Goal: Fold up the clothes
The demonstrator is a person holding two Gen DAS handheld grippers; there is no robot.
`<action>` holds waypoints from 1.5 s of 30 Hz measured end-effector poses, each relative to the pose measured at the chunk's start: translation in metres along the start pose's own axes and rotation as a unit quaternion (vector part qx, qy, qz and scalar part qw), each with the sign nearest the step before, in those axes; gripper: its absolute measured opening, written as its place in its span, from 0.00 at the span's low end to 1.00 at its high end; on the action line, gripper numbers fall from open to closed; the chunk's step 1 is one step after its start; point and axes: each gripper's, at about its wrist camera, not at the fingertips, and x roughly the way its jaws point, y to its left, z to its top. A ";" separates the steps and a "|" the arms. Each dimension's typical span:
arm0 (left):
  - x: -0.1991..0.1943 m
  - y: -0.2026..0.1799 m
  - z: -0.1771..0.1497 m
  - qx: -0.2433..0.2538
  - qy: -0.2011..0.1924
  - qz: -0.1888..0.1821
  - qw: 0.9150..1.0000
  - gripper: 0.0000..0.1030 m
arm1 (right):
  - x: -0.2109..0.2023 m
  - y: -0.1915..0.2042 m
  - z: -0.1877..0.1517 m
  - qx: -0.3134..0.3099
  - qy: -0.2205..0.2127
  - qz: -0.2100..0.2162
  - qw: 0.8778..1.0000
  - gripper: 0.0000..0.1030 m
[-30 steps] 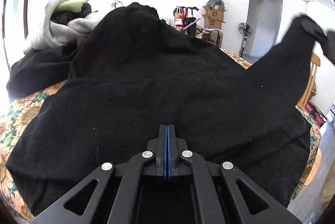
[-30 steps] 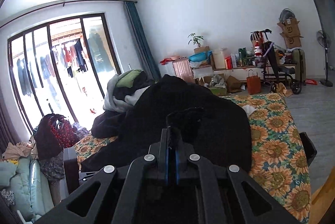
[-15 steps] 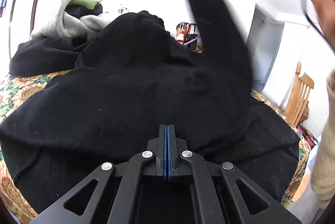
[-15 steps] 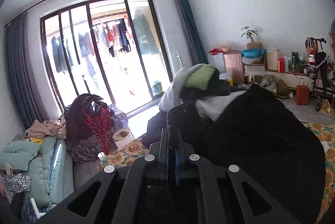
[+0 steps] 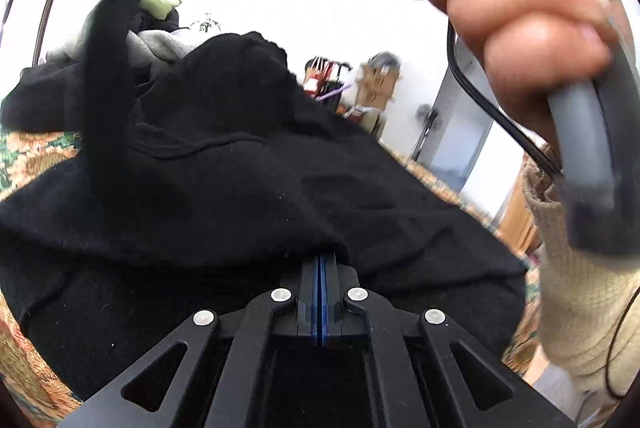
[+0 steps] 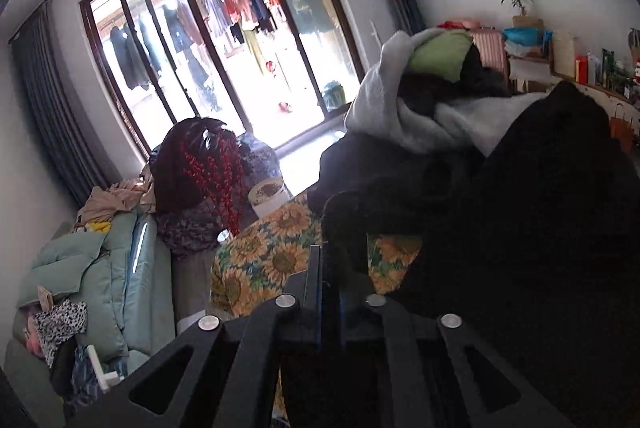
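One second on, finding the right hand [image 5: 512, 7] crowding the upper right of the left wrist view, wrapped round the grey handle of the right gripper [image 6: 329, 256], where before only a far-off raised sleeve was showing. Seeing the black sleeve [image 5: 104, 79] now carried over to the left side, hanging as a blurred band across the black sweater [image 5: 248, 187]. Looking, in the right wrist view, toward the window and sofa rather than the shelves.

Noting the right jaws opening, with the end of the black sleeve between them. Holding the left gripper [image 5: 321, 264] pressed together, low on the near part of the sweater.

Losing the left fingertips under a fold of the sweater; not able to tell whether any cloth is pinched there. Making out only blurred cardboard boxes [image 5: 378, 83] at the far wall. Seeing the right wrist covered by a beige knit cuff [image 5: 568, 288].

Finding the sweater spread over most of the sunflower tablecloth [image 6: 272, 252], with a pile of clothes [image 6: 420, 107] heaped at the table's far end.

Spotting a pale pot [image 6: 266, 193] beyond the table's corner, holding something dark and speckled, too small to identify.
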 end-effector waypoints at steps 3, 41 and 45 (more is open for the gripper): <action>0.001 0.002 0.002 -0.002 0.004 -0.002 1.000 0.01 | -0.022 -0.014 -0.022 -0.008 0.014 -0.006 1.000 0.52; 0.008 -0.009 0.004 -0.012 0.053 0.055 0.997 0.01 | -0.189 -0.186 -0.186 0.270 -0.091 -0.105 0.953 0.04; 0.012 -0.010 0.008 -0.019 0.072 0.070 0.995 0.01 | -0.224 -0.172 -0.204 0.265 -0.103 -0.183 0.941 0.04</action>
